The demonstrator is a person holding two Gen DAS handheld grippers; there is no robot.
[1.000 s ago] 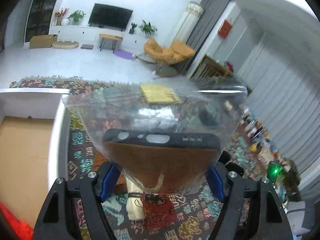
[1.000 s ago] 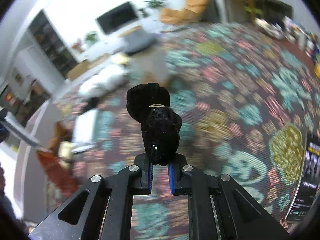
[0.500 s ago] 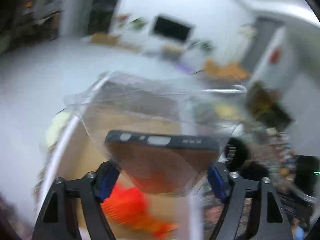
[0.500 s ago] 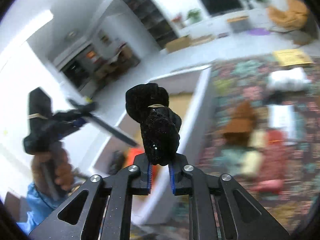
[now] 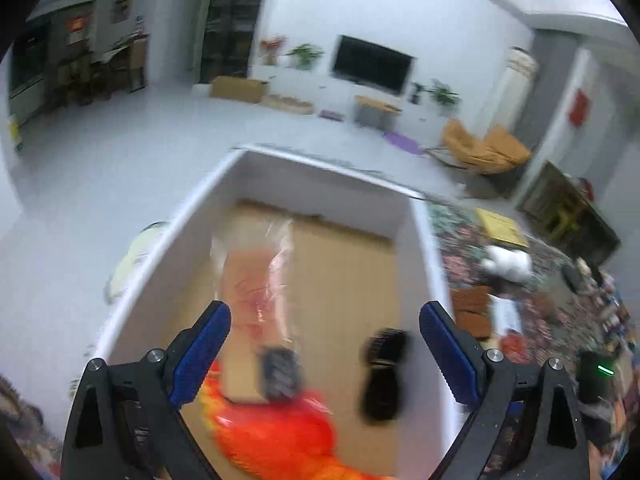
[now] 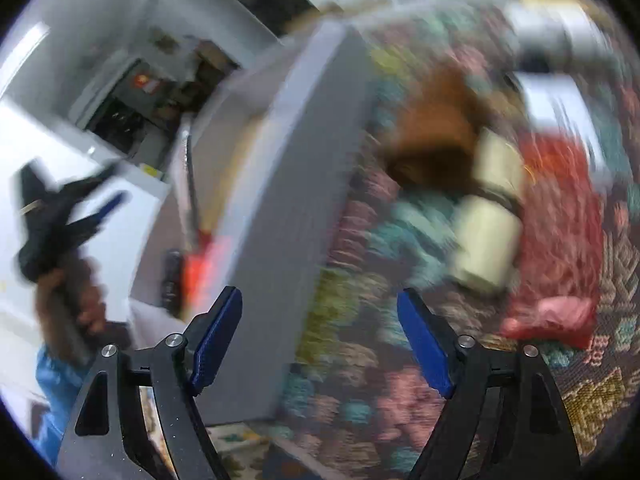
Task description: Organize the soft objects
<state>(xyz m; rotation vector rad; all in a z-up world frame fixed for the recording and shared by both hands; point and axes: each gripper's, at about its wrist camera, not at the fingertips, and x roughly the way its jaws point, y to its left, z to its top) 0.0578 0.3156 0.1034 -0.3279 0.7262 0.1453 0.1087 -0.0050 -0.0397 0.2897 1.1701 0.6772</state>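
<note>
My left gripper (image 5: 324, 344) is open and empty above a white box (image 5: 180, 216). Inside the box, the clear bag with a brown phone case (image 5: 256, 280) is blurred, below the jaws. A black soft bundle (image 5: 382, 376) and an orange-red cloth (image 5: 276, 436) are also in the box. My right gripper (image 6: 320, 340) is open and empty, over the box's outer wall (image 6: 280, 200) and the patterned carpet (image 6: 360, 400). The other hand-held gripper (image 6: 60, 208) shows at the left of the right wrist view.
On the carpet to the right of the box lie a brown soft item (image 6: 432, 136), cream rolls (image 6: 484, 236), a red knit item (image 6: 560, 216), a pink item (image 6: 548, 320) and white items (image 6: 556, 96). An orange chair (image 5: 484, 148) and a TV (image 5: 372, 64) stand far off.
Both grippers opened. The bag with the phone case left my left gripper and the black bundle left my right gripper; both are now in the box. The right gripper swung toward the carpet.
</note>
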